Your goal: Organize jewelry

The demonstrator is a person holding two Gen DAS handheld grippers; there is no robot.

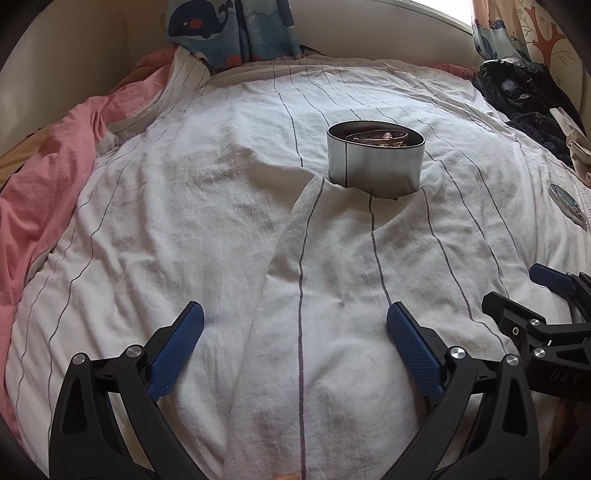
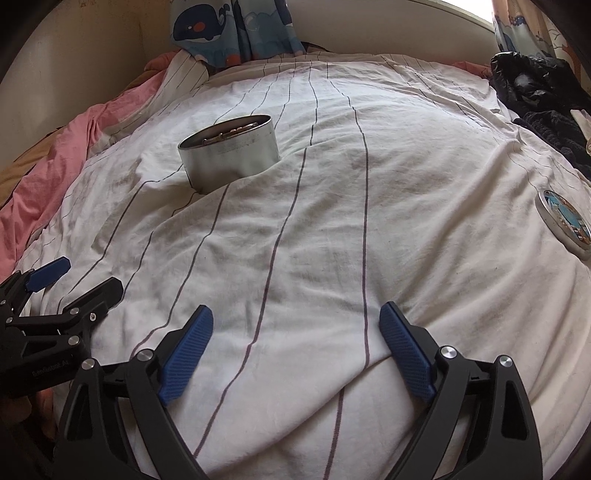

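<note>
A round silver tin (image 1: 375,162) stands on the striped white bedsheet (image 1: 221,221), lid off, with metal jewelry (image 1: 380,138) inside. It also shows in the right wrist view (image 2: 231,157) with jewelry (image 2: 229,133) at its rim. Its printed lid (image 2: 565,223) lies flat at the right, also seen in the left wrist view (image 1: 567,201). My left gripper (image 1: 295,317) is open and empty, well short of the tin. My right gripper (image 2: 297,319) is open and empty over bare sheet, and shows in the left wrist view (image 1: 517,288).
A pink blanket (image 1: 44,177) is bunched along the left. Dark clothes (image 1: 524,96) lie at the back right. A whale-print curtain (image 1: 229,26) hangs at the back. The left gripper (image 2: 79,275) shows at the lower left of the right wrist view.
</note>
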